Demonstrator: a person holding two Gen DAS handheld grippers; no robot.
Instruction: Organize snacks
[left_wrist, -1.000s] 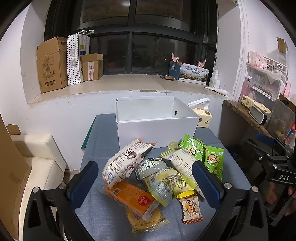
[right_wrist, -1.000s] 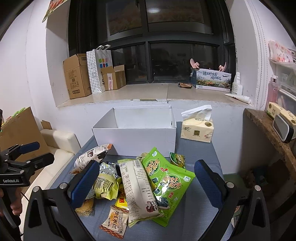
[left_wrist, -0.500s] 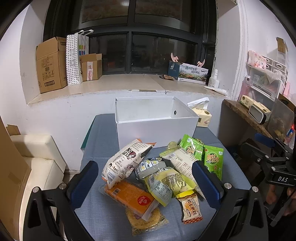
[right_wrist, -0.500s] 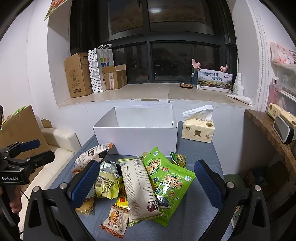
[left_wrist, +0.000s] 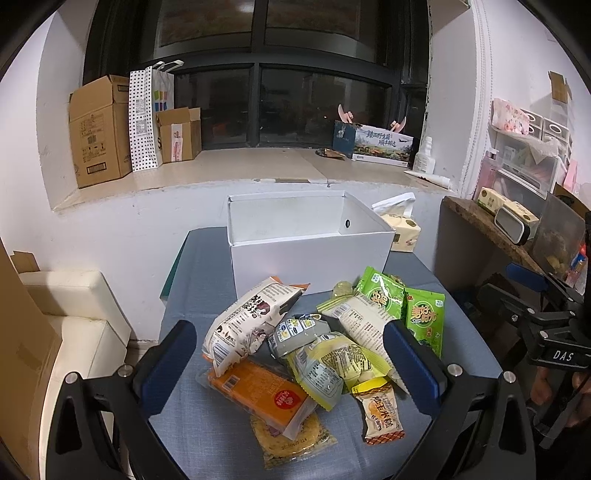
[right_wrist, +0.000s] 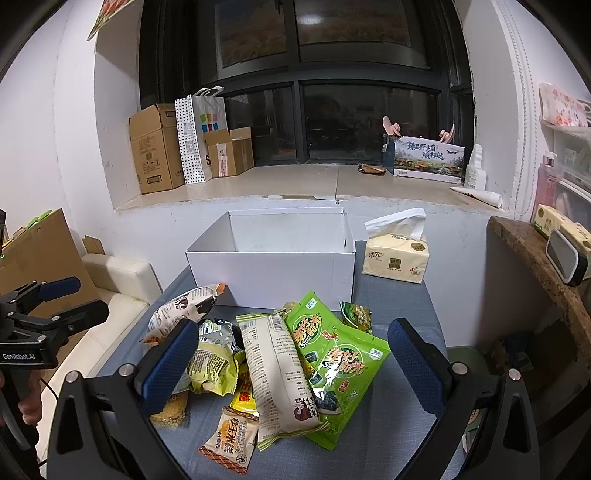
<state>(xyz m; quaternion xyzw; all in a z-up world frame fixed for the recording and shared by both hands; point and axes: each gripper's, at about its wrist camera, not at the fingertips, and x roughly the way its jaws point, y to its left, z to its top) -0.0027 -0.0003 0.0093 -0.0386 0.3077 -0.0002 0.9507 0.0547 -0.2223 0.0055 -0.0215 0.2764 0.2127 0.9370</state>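
A pile of snack packets lies on the blue-grey table (left_wrist: 192, 266) in front of an open, empty white box (left_wrist: 310, 258). In the left wrist view I see a white bag (left_wrist: 247, 325), an orange pack (left_wrist: 258, 391), a grey pouch (left_wrist: 299, 334), yellow packs (left_wrist: 328, 365) and green bags (left_wrist: 424, 321). In the right wrist view the green bags (right_wrist: 332, 354) and a long white pack (right_wrist: 280, 369) lie in the middle, behind them the white box (right_wrist: 273, 269). My left gripper (left_wrist: 288, 365) is open above the pile. My right gripper (right_wrist: 291, 365) is open above the pile.
A tissue pack (right_wrist: 395, 258) stands right of the box. A window ledge behind holds cardboard boxes (left_wrist: 99, 129) and a paper bag (left_wrist: 147, 118). A wooden shelf (right_wrist: 535, 266) is at the right, a cream sofa (left_wrist: 74, 314) at the left.
Both grippers have drifted slightly; the pile and box have not moved. Both stay open.
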